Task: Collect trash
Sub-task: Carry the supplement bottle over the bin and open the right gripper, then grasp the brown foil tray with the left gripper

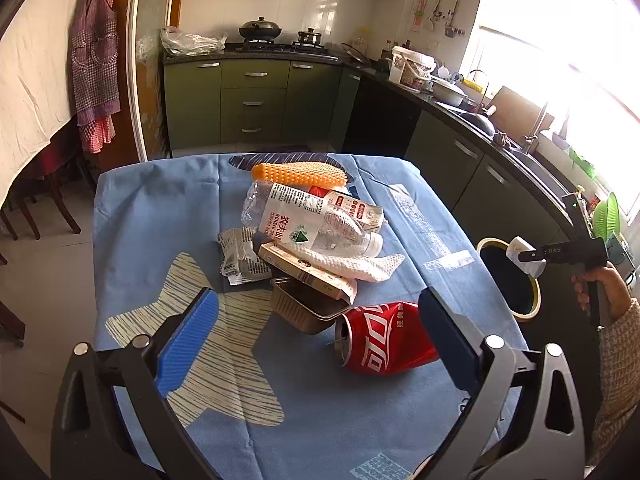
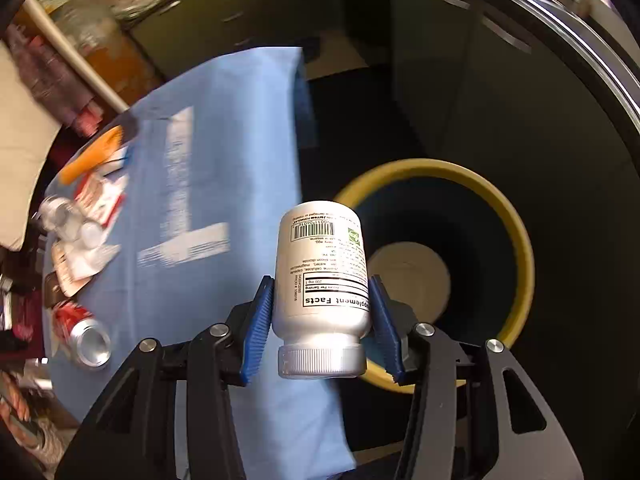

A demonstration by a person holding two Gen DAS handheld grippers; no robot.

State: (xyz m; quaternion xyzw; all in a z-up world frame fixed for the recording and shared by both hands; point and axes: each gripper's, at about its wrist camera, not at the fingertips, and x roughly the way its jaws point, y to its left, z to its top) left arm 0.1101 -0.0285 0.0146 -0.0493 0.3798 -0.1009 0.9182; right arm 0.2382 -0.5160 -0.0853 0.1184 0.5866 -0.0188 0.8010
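Right jaws pinching white bottle [image 2: 323, 292], label reading "Supplement Facts", cap toward camera, above yellow-rimmed bin [image 2: 516, 216]. Left jaws spread wide, angled down over red Coca-Cola can [image 1: 384, 338].

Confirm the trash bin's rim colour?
Yellow rim on the trash bin; right wrist view shows it best.

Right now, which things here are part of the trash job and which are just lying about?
Job:
- white supplement bottle, clamped in right gripper
- yellow-rimmed bin
- red cola can
- crushed plastic bottle
- foil tray
- wrappers

Lying about:
- apron
- wok on stove
- white bucket
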